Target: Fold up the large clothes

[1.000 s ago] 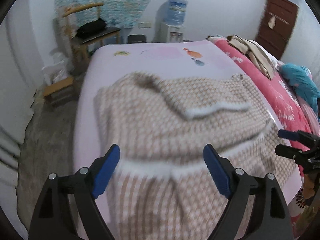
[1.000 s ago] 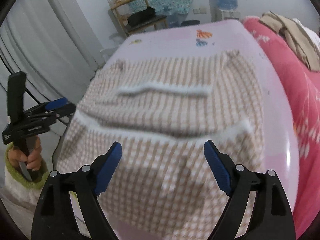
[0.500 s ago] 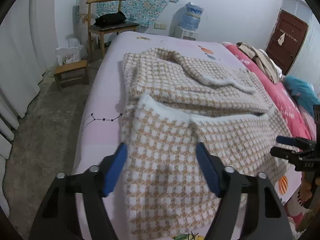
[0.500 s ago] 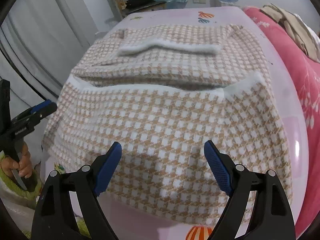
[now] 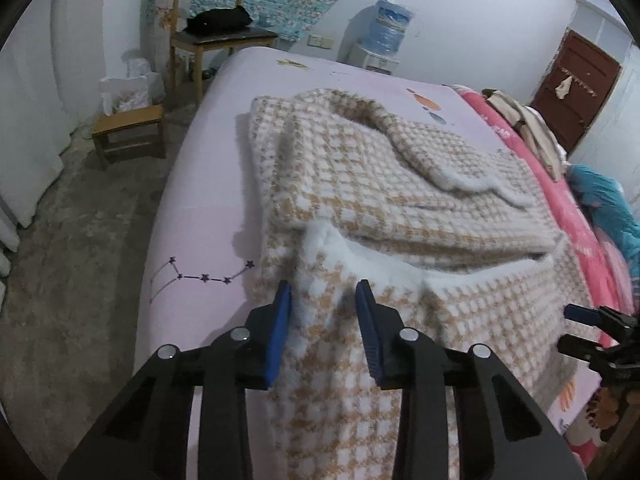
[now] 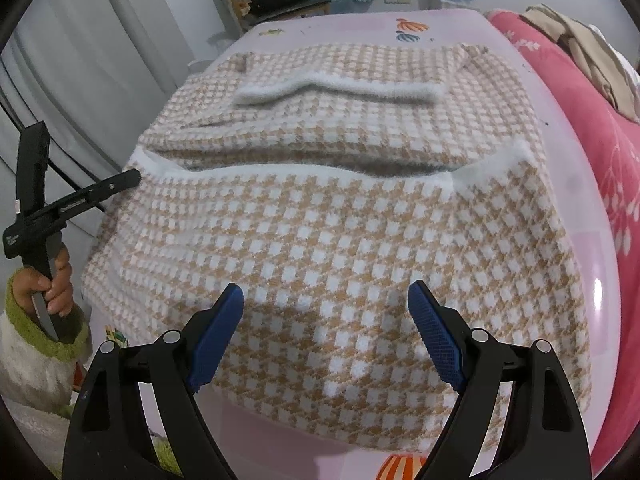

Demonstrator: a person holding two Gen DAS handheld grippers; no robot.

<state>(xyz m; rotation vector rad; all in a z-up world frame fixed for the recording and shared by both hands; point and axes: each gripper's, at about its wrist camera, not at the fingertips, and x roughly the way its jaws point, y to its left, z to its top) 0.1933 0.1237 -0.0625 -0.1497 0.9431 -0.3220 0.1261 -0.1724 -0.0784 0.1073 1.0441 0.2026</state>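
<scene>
Left wrist view: left gripper (image 5: 324, 300) fingers were closing around the checked garment's (image 5: 400, 184) white hem; right gripper (image 6: 326, 312) stood wide open, empty, above it.

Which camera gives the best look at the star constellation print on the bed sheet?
The left wrist view. The star constellation print lies in full on the lilac sheet, just left of the checked garment. The right wrist view does not show it.

The garment (image 6: 340, 220) lies on the bed (image 5: 192, 248), chair (image 5: 216, 36) behind.
</scene>
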